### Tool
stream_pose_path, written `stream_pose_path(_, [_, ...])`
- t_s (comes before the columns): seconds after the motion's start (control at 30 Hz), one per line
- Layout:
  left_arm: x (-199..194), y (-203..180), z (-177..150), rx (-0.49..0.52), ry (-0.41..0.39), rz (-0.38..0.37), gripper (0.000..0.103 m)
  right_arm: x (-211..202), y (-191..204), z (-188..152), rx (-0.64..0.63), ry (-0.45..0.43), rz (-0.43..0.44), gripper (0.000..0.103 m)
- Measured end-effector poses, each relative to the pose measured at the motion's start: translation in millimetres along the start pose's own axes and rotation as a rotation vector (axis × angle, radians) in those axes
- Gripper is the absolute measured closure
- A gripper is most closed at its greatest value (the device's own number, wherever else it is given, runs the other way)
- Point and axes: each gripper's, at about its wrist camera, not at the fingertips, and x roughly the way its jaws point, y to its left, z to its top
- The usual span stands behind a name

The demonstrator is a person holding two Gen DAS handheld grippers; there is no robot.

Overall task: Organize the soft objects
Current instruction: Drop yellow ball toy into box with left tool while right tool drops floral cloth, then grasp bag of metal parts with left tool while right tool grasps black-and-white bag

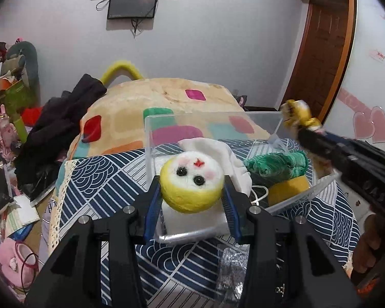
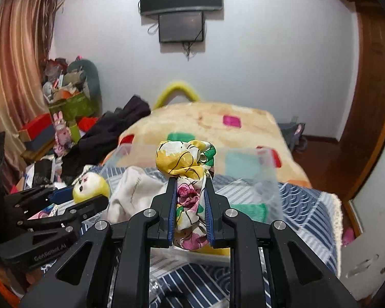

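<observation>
Yellow round fuzzy doll head (image 1: pixel 191 183), pinched in my left gripper (image 1: pixel 191 192), hangs right above the clear plastic box (image 1: pixel 166 120). My right gripper (image 2: pixel 190 197) squeezes the flowery silk scarf bundle (image 2: pixel 184 160) and sits by the box's right side.

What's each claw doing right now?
Left claw: closed on the yellow felt doll head.
Right claw: closed on the floral scarf.

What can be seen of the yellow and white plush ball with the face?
The plush ball is round and fuzzy: a white face with two black bead eyes, pink cheeks and a red mark, ringed in yellow. The left gripper is shut on its sides, holding it face-up at the near end of the clear box, in front of white cloth.
</observation>
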Motion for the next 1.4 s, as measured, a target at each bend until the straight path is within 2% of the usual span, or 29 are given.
stream_pose_path(0.3, [20.1,-5.8,-0.1,0.021,0.034,0.006,0.058,38.3,2.3,-11.9,-0.021,0.147,0.035,0.086])
stream_pose_path(0.4, [22.1,-6.6,-2.0,0.019,0.044,0.002,0.052,42.7,5.3,-15.7,-0.042,0.179,0.036,0.086])
stream_pose_path(0.5, [18.6,-9.5,-3.7,0.029,0.043,0.000,0.041,42.1,6.1,-17.8,-0.059,0.194,0.034,0.082])
stream_pose_path(0.63, [6.5,-16.8,-6.4,0.067,0.013,0.019,0.036,32.7,5.0,-15.3,-0.065,0.180,0.029,0.068])
stream_pose_path(0.8, [-15.0,-20.4,-5.7,0.079,-0.020,0.000,0.026,8.3,0.4,-8.8,-0.068,0.121,0.023,0.056])
stream_pose_path(0.93, [-35.3,-21.0,-2.6,0.075,-0.064,0.006,0.015,-13.4,-0.4,-4.5,-0.065,0.060,0.010,0.041])
stream_pose_path(1.07, [-60.0,-21.0,-2.8,0.072,-0.111,0.010,0.005,-36.1,-1.5,-3.9,-0.055,0.001,0.014,0.031])
stream_pose_path(1.17, [-71.6,-20.4,-6.6,0.075,-0.126,0.018,0.003,-50.2,-2.5,-8.4,-0.051,-0.030,0.007,0.022])
stream_pose_path(1.3, [-83.1,-17.6,-17.9,0.079,-0.118,0.023,0.001,-60.8,0.8,-21.7,-0.056,-0.029,0.008,0.020])
stream_pose_path(1.4, [-84.3,-15.6,-27.8,0.079,-0.092,0.023,0.001,-62.6,4.5,-34.2,-0.057,-0.016,-0.005,0.012])
